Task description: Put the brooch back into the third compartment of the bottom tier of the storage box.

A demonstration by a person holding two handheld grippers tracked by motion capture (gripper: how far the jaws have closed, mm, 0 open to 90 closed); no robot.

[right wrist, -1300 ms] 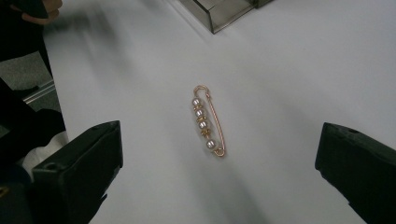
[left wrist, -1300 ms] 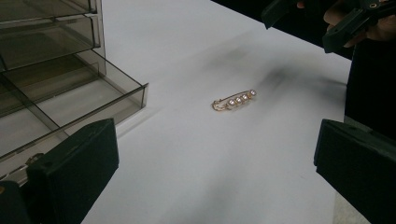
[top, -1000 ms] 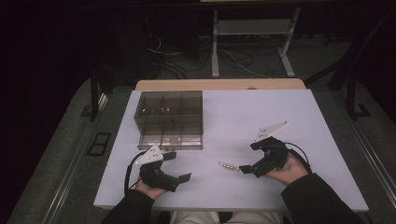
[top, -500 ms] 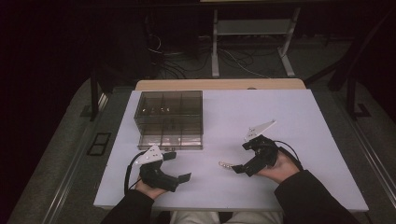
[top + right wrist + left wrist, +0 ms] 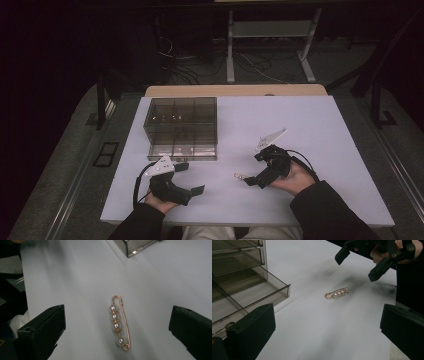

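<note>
Smoky compartment box (image 5: 180, 128) on white table (image 5: 310, 125).

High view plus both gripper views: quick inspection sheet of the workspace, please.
Surface: white table top, bare apart from the items below.
Job's things: gold pearl brooch pin lying flat on the table, untouched; smoky clear compartment box at rear left, small items in its far row, too small to tell.
Clutter: nothing seen.
Grippers: right gripper open, jaws either side of the pin, just above it; left gripper open, resting near the box's front corner.
Cables: one black cable trailing from each gripper; loose cables on the floor behind the table.
Surroundings: dark room, metal stand legs beyond the table.
</note>
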